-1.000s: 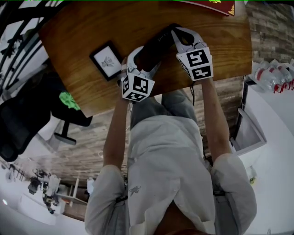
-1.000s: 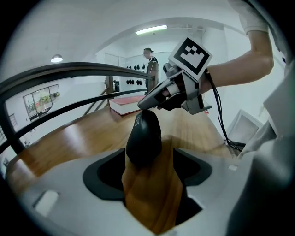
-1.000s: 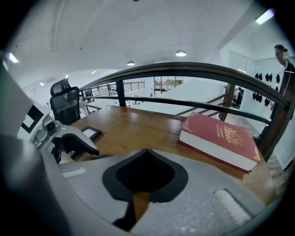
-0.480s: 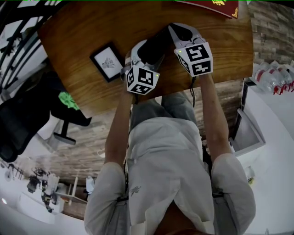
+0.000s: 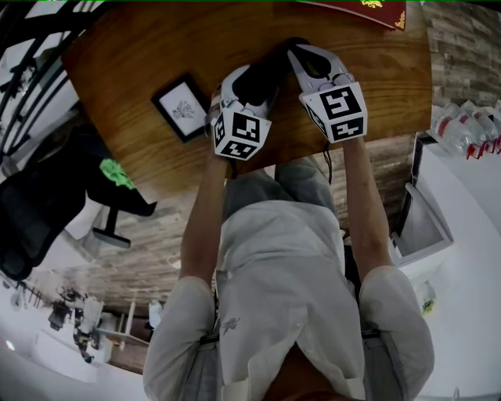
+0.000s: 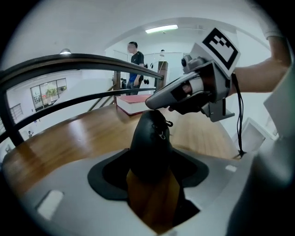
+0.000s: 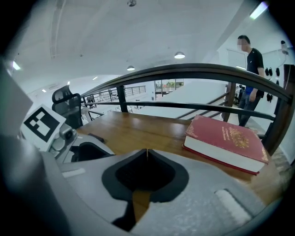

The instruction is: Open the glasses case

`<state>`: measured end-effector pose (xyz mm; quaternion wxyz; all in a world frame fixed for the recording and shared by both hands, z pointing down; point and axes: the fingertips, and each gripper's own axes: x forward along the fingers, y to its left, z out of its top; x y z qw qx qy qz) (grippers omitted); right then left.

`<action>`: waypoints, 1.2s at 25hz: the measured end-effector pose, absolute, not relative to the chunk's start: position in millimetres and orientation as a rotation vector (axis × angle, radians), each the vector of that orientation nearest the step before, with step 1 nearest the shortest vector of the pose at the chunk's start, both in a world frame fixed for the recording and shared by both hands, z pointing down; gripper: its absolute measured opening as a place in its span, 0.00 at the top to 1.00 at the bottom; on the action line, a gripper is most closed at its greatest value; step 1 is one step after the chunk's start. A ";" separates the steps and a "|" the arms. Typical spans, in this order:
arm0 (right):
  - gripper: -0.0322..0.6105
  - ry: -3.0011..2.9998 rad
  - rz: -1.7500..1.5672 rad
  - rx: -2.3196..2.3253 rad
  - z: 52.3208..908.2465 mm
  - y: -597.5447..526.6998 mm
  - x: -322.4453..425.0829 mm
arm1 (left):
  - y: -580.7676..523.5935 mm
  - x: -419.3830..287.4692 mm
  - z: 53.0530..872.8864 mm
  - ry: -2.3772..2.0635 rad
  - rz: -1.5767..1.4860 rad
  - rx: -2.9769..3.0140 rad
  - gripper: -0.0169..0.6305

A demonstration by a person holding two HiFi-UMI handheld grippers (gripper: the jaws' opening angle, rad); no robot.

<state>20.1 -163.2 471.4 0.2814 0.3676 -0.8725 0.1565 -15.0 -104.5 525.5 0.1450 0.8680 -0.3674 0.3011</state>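
The black glasses case [image 5: 270, 66] lies on the wooden table [image 5: 141, 63], running away from me. My left gripper [image 5: 249, 80] straddles its near end. In the left gripper view the case [image 6: 150, 143] sits between the jaws of this gripper [image 6: 150, 159], which are closing, with dark gaps still showing on both sides. A small zipper pull [image 6: 162, 130] hangs near the case's far end. My right gripper [image 5: 295, 49] is shut, its tips [image 6: 150, 103] resting at that far end. The right gripper view shows its jaws [image 7: 146, 154] meeting in a thin seam with nothing visible between them.
A red book [image 5: 360, 9] lies at the table's far right edge [image 7: 226, 140]. A small framed picture [image 5: 182, 106] sits left of the grippers. A black office chair [image 5: 47, 196] stands off the table's left. A railing and a person [image 6: 136, 57] are beyond the table.
My left gripper has slid forward along the case and its jaws have narrowed round it. The right gripper has stayed at the case's far end.
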 end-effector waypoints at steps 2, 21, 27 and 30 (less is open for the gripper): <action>0.92 -2.357 0.421 0.969 465.1 -150.7 19.6 | -105.3 -16.6 522.0 -1.076 0.847 2.486 0.52; 0.71 -2.445 0.203 0.688 443.5 -86.7 -30.3 | -102.3 -18.0 498.5 -1.143 0.799 2.417 0.53; 0.83 -2.424 0.163 0.736 446.8 -90.2 -27.2 | -101.3 -17.3 496.4 -1.157 0.788 2.392 0.53; 0.91 -2.436 0.167 0.715 446.0 -89.6 -26.8 | -100.2 -17.7 496.6 -1.158 0.790 2.388 0.53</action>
